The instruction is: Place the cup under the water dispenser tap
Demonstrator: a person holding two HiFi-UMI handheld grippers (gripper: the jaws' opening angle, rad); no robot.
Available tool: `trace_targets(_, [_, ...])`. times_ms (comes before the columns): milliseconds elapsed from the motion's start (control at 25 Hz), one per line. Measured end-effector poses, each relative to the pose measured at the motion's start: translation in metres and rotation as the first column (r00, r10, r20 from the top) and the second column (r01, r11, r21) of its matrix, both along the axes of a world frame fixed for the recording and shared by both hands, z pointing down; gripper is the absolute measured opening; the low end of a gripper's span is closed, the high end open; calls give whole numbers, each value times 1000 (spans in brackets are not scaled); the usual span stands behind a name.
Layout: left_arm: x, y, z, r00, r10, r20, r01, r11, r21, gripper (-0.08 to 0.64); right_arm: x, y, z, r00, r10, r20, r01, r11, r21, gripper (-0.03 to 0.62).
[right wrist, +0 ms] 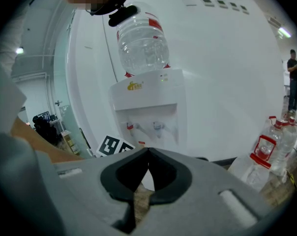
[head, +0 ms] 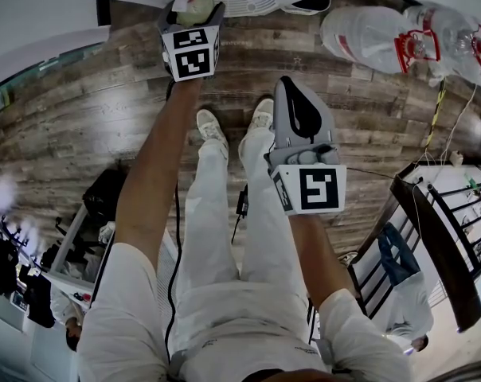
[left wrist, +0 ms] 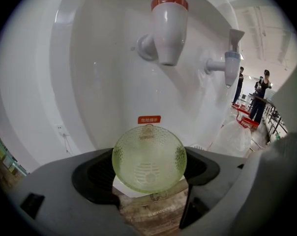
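Green dimpled glass cup (left wrist: 149, 158) clamped betw. L gripper (left wrist: 148, 173) jaws, held in water dispenser (left wrist: 104, 82) recess, low under red tap (left wrist: 168, 28), not touching it. Blue tap (left wrist: 232, 65) just beside red one. R gripper (right wrist: 147, 156) jaws pressed together, nothing betw. them, kept well apart from dispenser, over wood floor (head: 105, 110).

Dimpled green glass cup (left wrist: 149, 158); glossy white plastic dispenser (left wrist: 109, 82).
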State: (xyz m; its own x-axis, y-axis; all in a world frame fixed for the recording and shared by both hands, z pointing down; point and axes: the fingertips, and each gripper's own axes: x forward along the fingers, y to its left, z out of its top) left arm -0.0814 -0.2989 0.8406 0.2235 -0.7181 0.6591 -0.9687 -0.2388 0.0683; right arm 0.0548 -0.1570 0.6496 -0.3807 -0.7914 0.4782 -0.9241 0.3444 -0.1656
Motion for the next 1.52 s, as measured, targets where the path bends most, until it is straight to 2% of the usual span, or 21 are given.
trace_targets(520, [0, 1, -7, 1000, -2, -12, 2, 1000, -17, 405, 5, 3, -5, 1000, 5, 0, -5, 1000, 5, -2])
trace_targets(840, [2, 15, -28, 1000, -3, -25, 2, 1000, -28, 405, 4, 6, -22, 1000, 5, 2, -6, 1000, 27, -2])
trace_targets(1080, [1, 28, -57, 999, -26, -40, 25, 999, -29, 405, 0, 5, -47, 1000, 4, 5, -4, 999, 52, -2])
trace_targets(1320, [6, 43, -99, 999, -4, -45, 3, 1000, -21, 401, -2, 6, -77, 999, 22, 27, -23, 997, 72, -2])
trace_targets(1520, [7, 54, -142, 996, -18, -85, 18, 1000, 6, 346, -4, 8, -102, 999, 18, 27, -20, 996, 90, -2])
